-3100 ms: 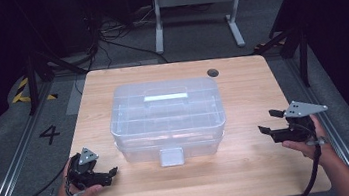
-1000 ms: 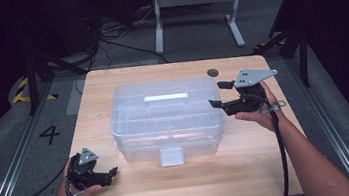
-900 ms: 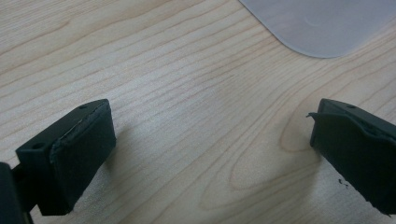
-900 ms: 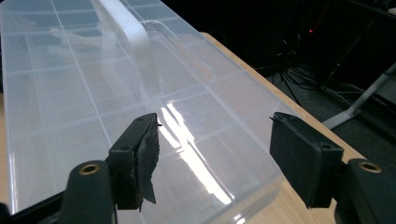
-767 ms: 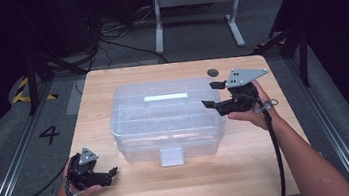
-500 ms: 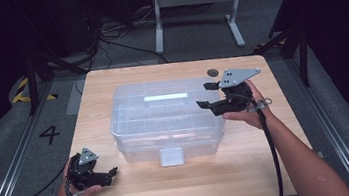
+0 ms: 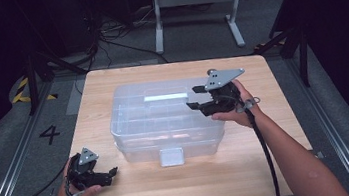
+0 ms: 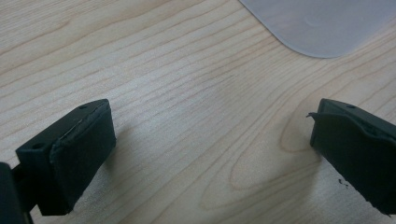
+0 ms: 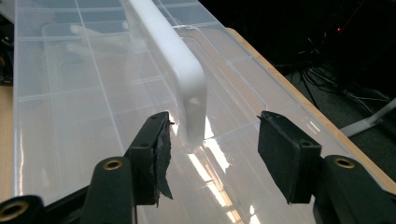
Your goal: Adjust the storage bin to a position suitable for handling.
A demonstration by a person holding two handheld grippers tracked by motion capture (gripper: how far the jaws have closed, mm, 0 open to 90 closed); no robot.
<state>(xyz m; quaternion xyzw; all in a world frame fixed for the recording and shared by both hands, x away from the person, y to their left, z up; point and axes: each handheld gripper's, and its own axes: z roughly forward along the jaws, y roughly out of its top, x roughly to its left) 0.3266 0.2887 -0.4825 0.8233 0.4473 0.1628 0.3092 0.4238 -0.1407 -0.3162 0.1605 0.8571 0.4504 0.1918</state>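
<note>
A clear plastic storage box (image 7: 163, 122) with a lid stands in the middle of the wooden table (image 7: 124, 195). A white handle (image 7: 165, 97) runs along the lid's top, and a white latch (image 7: 171, 156) sits on the box's near side. My right gripper (image 7: 193, 98) hovers open over the lid's right end. In the right gripper view the handle (image 9: 180, 70) ends just beyond the gap between the jaws, above the lid (image 9: 74, 102). My left gripper (image 7: 112, 172) rests open on the table near the front left corner, with bare wood (image 8: 201, 116) between its jaws.
A corner of the box (image 8: 322, 23) shows at the top of the left gripper view. Dark floor, cables and a grey stand (image 7: 196, 4) lie beyond the table's far edge. A floor rail (image 7: 14, 163) runs along the left side.
My right gripper has travelled from the table's right edge up and leftward over the box lid, toward the handle. The left gripper has stayed put.
</note>
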